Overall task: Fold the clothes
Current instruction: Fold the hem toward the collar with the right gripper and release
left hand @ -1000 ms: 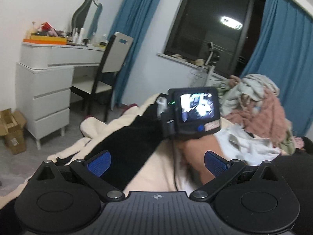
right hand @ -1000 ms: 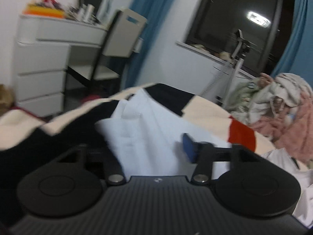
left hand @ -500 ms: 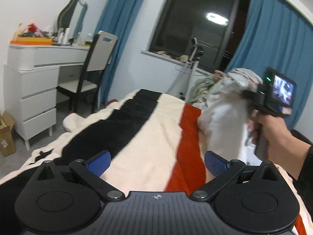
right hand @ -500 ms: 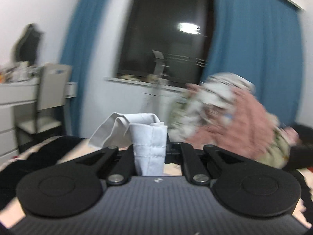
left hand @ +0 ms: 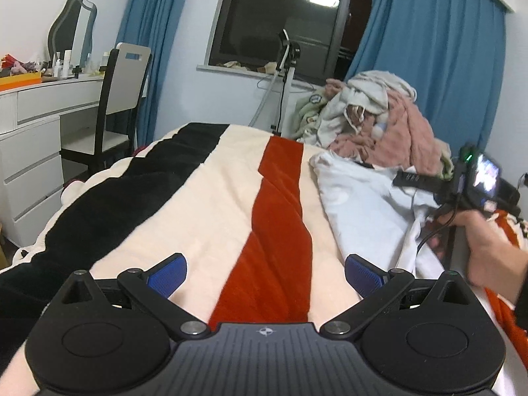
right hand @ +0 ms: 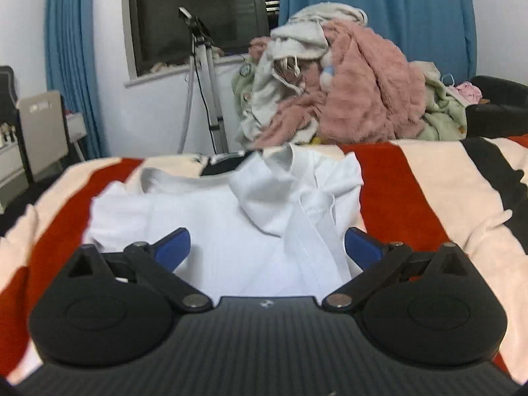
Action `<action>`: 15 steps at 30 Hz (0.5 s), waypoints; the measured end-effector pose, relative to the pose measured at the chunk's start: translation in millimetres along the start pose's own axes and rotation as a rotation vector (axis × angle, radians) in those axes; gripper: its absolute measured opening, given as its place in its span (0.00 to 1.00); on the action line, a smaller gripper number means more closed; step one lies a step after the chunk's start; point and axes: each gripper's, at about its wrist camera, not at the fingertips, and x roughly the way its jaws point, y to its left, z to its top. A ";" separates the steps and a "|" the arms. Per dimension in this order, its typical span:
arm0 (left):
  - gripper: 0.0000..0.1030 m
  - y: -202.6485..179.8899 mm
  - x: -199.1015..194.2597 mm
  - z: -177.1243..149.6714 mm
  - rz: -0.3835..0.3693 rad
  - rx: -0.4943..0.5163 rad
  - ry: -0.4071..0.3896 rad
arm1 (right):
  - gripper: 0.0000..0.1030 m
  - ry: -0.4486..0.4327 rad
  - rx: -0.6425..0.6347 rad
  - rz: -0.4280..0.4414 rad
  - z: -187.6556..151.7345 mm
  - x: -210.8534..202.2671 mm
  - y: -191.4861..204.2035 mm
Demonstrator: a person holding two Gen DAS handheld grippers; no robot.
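Bedroom around the striped bed

Ahead of the tool: striped blanket (left hand: pixel 231 198), dark window (left hand: pixel 283 16) flanked by blue curtains (left hand: pixel 435 66), tripod (right hand: pixel 204 92). Off left: white dresser (left hand: pixel 29 151), mirror (left hand: pixel 71 29), chair (left hand: pixel 118 99).

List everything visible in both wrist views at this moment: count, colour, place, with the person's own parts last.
White garment: one, white, lying rumpled on the blanket ahead of the right claw.
Blanket: one, cream with black and red stripes, covering the bed.
Clothes pile: one heap, pink, cream and pale green, at the bed's far end.
Curtains: two, blue, either side of the window.
Window: one, dark, in the far wall.
Tripod stand: one, silver, below the window.
Chair: one, black frame with a white back, at the dresser.
Dresser: one, white, at left, with a mirror and bottles on top.
Left claw: open, nothing in it.
Right claw: jaws opening, over the garment.
Hand: one, holding the right claw's handle.
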 end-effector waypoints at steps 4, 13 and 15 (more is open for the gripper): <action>1.00 -0.1 1.8 -0.3 -0.015 -0.006 0.008 | 0.99 -0.044 0.020 0.027 9.1 -39.7 4.9; 1.00 -8.1 -25.4 3.4 -0.074 0.028 -0.003 | 0.99 -0.138 0.024 0.110 6.0 -213.2 2.4; 1.00 -16.4 -37.6 0.6 -0.097 0.066 -0.017 | 0.99 -0.136 0.029 0.111 -4.4 -258.4 1.8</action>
